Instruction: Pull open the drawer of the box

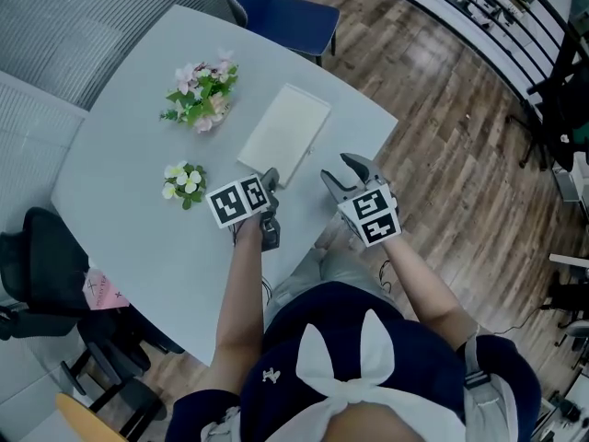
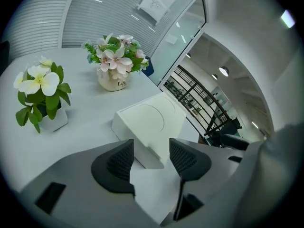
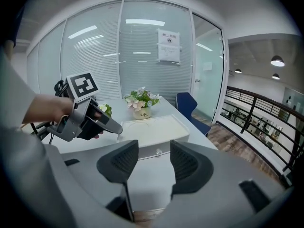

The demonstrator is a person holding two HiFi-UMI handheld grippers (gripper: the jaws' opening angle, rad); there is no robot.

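A flat white box (image 1: 283,132) lies on the pale table (image 1: 138,219), its short near end facing me. In the right gripper view the box (image 3: 154,127) shows a drawer front with a small knob (image 3: 158,152), and the drawer looks shut. My left gripper (image 1: 271,179) hovers at the box's near left corner, open, with nothing held. The left gripper view has that box corner (image 2: 147,127) just beyond the left gripper (image 2: 151,156). My right gripper (image 1: 342,171) is open a short way in front of the drawer end; the knob sits ahead of the right gripper (image 3: 154,161).
A pot of pink and white flowers (image 1: 202,95) stands left of the box, and a smaller white-flowered pot (image 1: 184,182) sits nearer me. A blue chair (image 1: 281,7) is at the table's far side. The table edge (image 1: 368,168) runs close under my right gripper.
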